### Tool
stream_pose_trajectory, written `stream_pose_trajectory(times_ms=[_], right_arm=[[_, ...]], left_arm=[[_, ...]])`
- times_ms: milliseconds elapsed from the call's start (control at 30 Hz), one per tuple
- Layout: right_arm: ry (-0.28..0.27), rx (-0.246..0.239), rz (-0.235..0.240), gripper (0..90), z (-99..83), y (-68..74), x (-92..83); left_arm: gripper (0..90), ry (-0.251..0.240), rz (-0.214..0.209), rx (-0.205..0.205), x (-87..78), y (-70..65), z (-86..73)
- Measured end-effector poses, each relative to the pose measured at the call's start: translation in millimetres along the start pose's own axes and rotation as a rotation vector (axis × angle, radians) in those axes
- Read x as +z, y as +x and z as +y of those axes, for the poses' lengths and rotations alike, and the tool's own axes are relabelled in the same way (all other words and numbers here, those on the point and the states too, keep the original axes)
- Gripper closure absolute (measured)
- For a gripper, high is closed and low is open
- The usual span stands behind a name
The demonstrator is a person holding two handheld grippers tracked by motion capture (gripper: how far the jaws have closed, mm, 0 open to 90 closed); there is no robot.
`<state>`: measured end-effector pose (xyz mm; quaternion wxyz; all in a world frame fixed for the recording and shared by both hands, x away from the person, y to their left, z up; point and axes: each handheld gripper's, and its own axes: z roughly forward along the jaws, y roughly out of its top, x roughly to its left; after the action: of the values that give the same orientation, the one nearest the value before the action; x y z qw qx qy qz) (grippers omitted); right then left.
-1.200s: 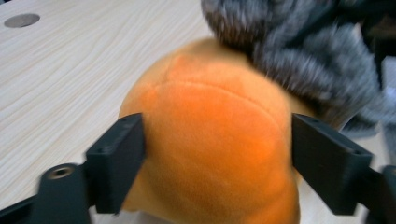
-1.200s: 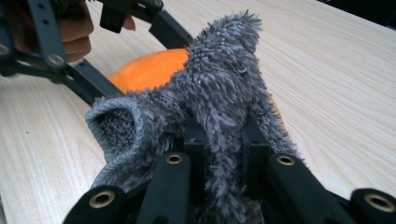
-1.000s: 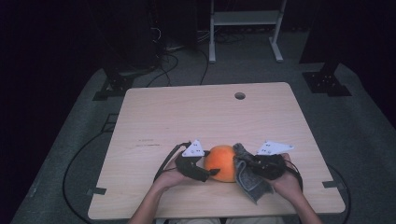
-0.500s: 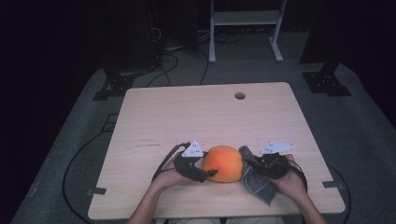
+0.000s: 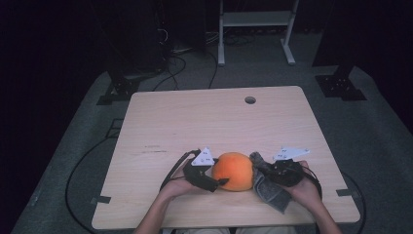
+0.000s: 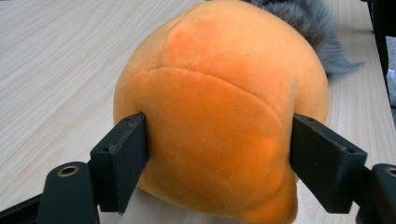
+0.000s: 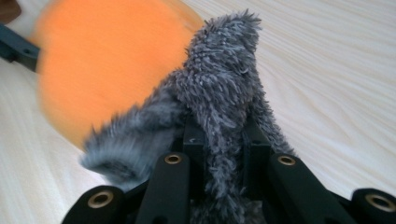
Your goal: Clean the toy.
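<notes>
Orange plush ball: near the front edge of the table, where it sat a second ago. Left gripper: clamped on the ball's sides, jaws just easing apart (pads still dent the plush). Grey cloth: touching the ball's right side, now hanging lower toward the table edge than before. Right gripper: pinched together on a fold of the cloth.
</notes>
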<state>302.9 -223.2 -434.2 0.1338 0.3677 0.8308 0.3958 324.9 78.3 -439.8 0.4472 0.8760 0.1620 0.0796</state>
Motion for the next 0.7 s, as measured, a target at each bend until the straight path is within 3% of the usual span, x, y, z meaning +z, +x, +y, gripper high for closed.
stream_pose_trajectory(times_ms=[67, 133, 200, 267, 333, 400, 433, 567, 667, 700], right_arm=[[-0.039, -0.002, 0.024, 75.7, 3.7, 4.4, -5.5], [-0.092, -0.038, 0.050, 75.6, 14.6, 16.0, -10.1], [-0.088, -0.078, 0.047, 75.5, 19.0, 22.6, -7.4], [-0.067, -0.084, 0.042, 75.7, 16.3, 22.3, -2.7], [-0.051, -0.062, 0.041, 75.7, 11.7, 16.8, -2.0], [-0.041, -0.050, 0.036, 75.7, 8.7, 12.4, -3.0], [-0.037, -0.048, 0.037, 75.8, 8.7, 11.6, -4.1], [-0.079, -0.077, 0.043, 75.9, 19.5, 17.4, -18.8], [-0.146, -0.112, 0.089, 75.7, 34.7, 30.4, -32.6], [-0.160, -0.118, 0.099, 75.6, 38.7, 35.2, -34.0]], left_arm=[[22.7, 0.008, -0.001, 0.011, 0.3, -1.0, 1.5], [22.7, 0.017, 0.000, 0.027, 0.2, -2.9, 3.4], [21.5, 0.015, -0.011, 0.027, -1.6, -3.3, 4.3], [16.4, 0.000, -0.015, -0.012, -4.6, 0.4, 5.9], [7.7, 0.003, 0.012, -0.069, -3.3, 3.7, 7.8], [7.3, 0.018, -0.015, -0.099, 2.6, 4.0, 6.2], [12.4, 0.019, -0.029, -0.084, 4.1, 2.3, 5.0], [28.6, -0.002, 0.024, 0.016, -1.0, -6.8, 11.7], [31.5, -0.030, 0.037, 0.102, -0.3, -21.6, 22.3], [31.5, -0.017, 0.044, 0.156, 1.1, -29.8, 26.2]])
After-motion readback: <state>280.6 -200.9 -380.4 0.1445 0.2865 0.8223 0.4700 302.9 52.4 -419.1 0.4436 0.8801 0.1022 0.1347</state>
